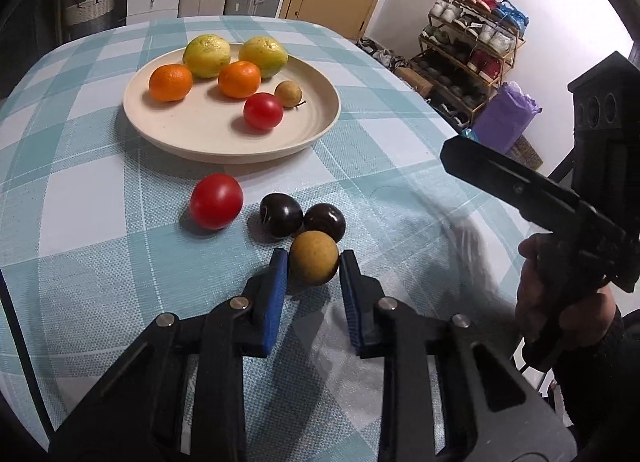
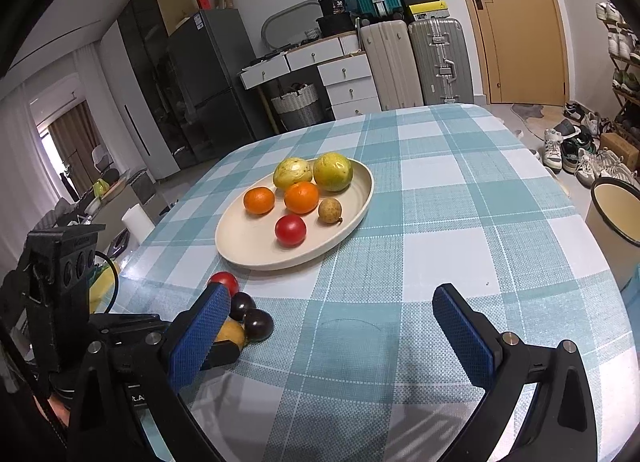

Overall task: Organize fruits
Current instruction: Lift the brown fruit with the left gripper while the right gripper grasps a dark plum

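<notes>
A cream plate (image 1: 168,133) (image 2: 240,242) holds two yellow-green fruits, two oranges, a red tomato and a small brown fruit. On the cloth in front of it lie a red tomato (image 1: 216,201) (image 2: 225,280), two dark plums (image 1: 281,215) (image 2: 259,324) and a tan round fruit (image 1: 314,257) (image 2: 232,333). My left gripper (image 1: 313,264) has its blue pads on either side of the tan fruit; I cannot tell whether they press it. My right gripper (image 2: 334,312) is open and empty over the cloth right of the fruits; its black body (image 1: 540,185) shows in the left wrist view.
The table has a blue-and-white checked cloth (image 1: 80,197) (image 2: 460,189). Its right edge drops off beside a shoe rack (image 1: 468,57). A cream bin (image 2: 612,221) stands beside the table at right. Suitcases and drawers stand at the back.
</notes>
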A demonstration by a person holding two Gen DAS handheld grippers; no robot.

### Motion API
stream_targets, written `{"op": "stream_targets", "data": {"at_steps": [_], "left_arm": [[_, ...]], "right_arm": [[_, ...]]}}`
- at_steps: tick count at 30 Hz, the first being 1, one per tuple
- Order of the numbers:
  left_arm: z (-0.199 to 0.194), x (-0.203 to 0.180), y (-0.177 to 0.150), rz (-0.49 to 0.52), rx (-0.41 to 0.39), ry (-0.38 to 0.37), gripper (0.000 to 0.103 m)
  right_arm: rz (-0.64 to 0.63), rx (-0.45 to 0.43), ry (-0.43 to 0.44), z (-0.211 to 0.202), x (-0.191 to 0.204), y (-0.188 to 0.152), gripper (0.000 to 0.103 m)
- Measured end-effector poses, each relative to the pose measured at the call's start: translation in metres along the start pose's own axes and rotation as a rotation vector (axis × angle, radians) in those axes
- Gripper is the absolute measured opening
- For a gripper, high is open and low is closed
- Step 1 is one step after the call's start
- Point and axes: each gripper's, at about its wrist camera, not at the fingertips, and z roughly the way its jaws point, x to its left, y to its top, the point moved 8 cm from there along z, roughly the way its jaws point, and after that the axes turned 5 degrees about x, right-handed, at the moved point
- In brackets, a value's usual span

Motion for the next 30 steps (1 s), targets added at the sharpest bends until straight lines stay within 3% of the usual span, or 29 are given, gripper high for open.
{"op": "stream_targets", "data": {"at_steps": [9,14,28,30], "left_arm": [[-0.022,0.006,-0.002,-0.003,-0.045,0.009,0.024],[-0.044,0.024,-0.004,-0.04,-0.088,0.021,0.024],[-0.075,0.048,-0.013,-0.092,-0.137,0.02,0.024],[-0.074,0.048,-0.013,-0.091,-0.137,0.016,0.024]], "right_arm": [[-0.006,0.017,-0.005,0.001,0.002,0.0,0.103],[-0.029,0.098,0.064,0.01,0.017,-0.01,0.103],[-0.073,0.192,0.075,0.036,0.041,-0.023,0.102],[-0.087,0.202,0.069,0.04,0.045,-0.024,0.098]]}}
